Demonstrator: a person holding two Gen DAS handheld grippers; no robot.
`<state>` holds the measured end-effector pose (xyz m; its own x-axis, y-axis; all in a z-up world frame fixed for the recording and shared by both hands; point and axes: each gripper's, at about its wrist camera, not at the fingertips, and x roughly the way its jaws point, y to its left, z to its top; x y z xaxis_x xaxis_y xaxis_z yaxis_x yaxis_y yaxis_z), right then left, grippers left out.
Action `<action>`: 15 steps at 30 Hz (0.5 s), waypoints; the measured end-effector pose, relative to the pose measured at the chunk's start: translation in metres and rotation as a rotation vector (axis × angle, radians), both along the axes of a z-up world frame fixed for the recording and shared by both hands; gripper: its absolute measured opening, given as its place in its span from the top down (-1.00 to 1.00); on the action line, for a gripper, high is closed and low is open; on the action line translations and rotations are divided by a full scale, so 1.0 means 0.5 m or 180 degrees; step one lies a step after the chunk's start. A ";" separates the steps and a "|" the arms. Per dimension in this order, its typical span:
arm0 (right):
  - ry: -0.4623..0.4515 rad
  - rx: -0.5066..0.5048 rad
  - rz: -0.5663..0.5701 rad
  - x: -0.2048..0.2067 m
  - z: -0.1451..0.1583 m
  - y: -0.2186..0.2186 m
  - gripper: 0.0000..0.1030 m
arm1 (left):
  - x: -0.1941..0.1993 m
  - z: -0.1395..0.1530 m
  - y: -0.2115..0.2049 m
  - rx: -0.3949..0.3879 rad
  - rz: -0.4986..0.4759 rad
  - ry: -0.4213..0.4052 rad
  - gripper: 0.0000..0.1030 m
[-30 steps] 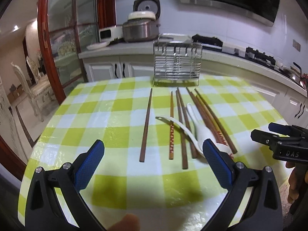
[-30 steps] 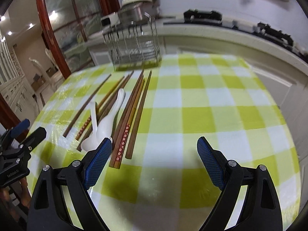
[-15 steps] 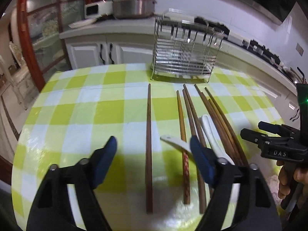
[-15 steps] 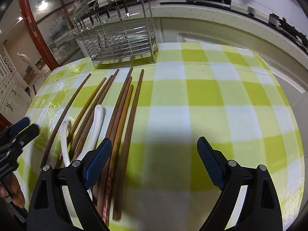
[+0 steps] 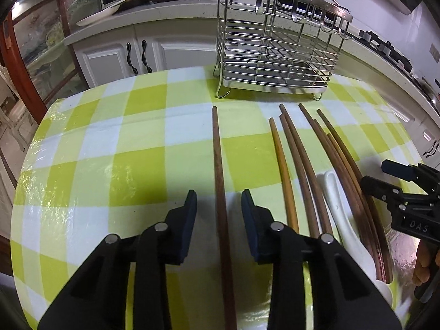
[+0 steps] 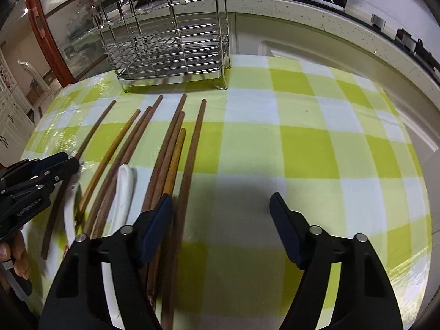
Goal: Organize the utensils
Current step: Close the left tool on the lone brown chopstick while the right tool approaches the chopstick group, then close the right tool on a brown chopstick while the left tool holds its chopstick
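My left tongs (image 5: 219, 202) straddle lone dark chopstick (image 5: 220, 181) on checked tablecloth (image 5: 115, 165); jaws closing, pads each side of stick, not yet pressing. Right of it, bundle of chopsticks (image 5: 299, 165) fanned out, white spoon (image 5: 337, 200) lying among them. Wire utensil rack (image 5: 277, 44) upright at far table edge, beyond stick tips. My right tongs (image 6: 221, 203) at right end of row; jaws closing but wide, bare cloth between pads, left pad touching or just over outermost chopstick (image 6: 194, 148), cannot tell which.
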<state>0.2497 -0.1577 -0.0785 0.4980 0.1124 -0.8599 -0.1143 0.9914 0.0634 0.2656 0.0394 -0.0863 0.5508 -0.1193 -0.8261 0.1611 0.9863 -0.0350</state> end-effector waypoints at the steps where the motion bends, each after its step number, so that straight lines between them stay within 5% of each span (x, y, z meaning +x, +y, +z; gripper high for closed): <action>1: -0.0003 -0.0030 0.0008 -0.001 0.000 0.001 -0.30 | 0.002 -0.001 0.001 0.0007 0.0001 0.0002 0.38; 8: -0.0092 -0.0167 0.0109 0.000 -0.002 0.027 -0.13 | 0.006 -0.005 -0.010 0.0154 -0.0022 -0.0064 0.52; 11: -0.0105 -0.0115 0.0276 -0.005 0.002 0.038 0.17 | 0.005 -0.003 -0.007 0.0173 -0.0024 -0.0038 0.82; 15: -0.0085 -0.0081 0.0325 -0.009 0.005 0.031 0.57 | -0.005 -0.001 0.002 0.0141 -0.0021 0.0002 0.85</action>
<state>0.2450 -0.1423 -0.0758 0.5078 0.1419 -0.8497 -0.2161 0.9758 0.0338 0.2631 0.0405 -0.0866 0.5495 -0.0861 -0.8310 0.1675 0.9858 0.0087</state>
